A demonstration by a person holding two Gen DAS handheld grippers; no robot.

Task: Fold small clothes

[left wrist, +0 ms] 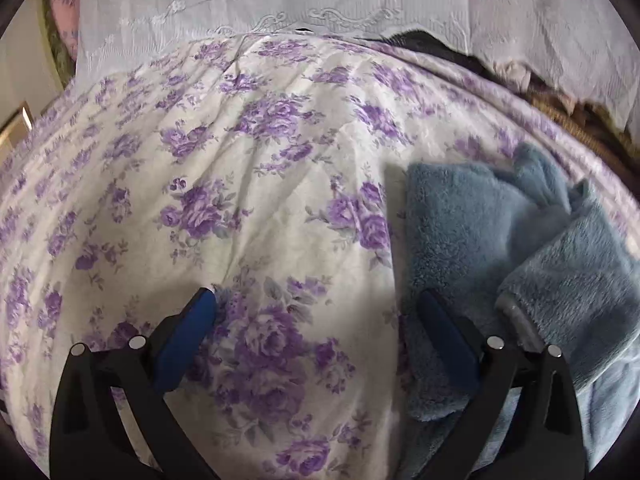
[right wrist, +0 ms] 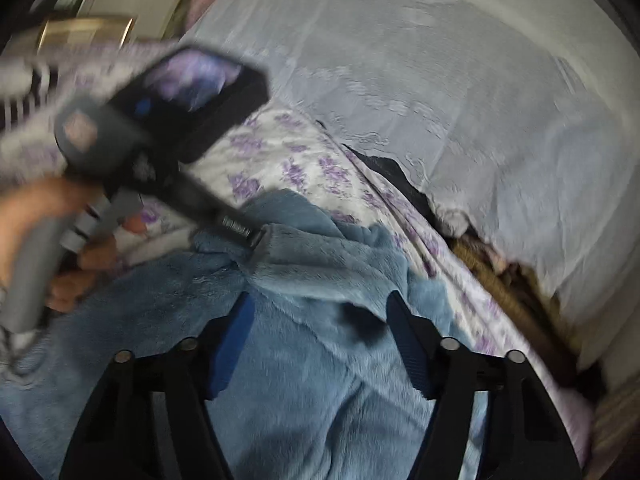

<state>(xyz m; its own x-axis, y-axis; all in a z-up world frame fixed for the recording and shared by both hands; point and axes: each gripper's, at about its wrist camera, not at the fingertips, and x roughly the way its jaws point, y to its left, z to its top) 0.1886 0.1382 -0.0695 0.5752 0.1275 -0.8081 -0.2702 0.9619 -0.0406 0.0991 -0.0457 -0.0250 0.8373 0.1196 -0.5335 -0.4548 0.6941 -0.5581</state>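
A fluffy blue garment (left wrist: 500,236) lies crumpled on the purple-flowered bedspread (left wrist: 240,184), at the right of the left wrist view. My left gripper (left wrist: 316,300) is open; its right finger rests at the garment's left edge, its left finger over bare bedspread. In the right wrist view the same blue garment (right wrist: 312,280) fills the lower middle. My right gripper (right wrist: 320,304) is open just above it, holding nothing. The left gripper's body (right wrist: 160,128), held by a hand (right wrist: 36,216), shows blurred at the upper left there.
A white embossed cloth (left wrist: 360,12) covers the far side of the bed (right wrist: 460,80). Dark and brown items (right wrist: 508,280) lie in the gap between it and the bedspread at the right. A pale wall and a brass fitting (right wrist: 84,28) are at the far left.
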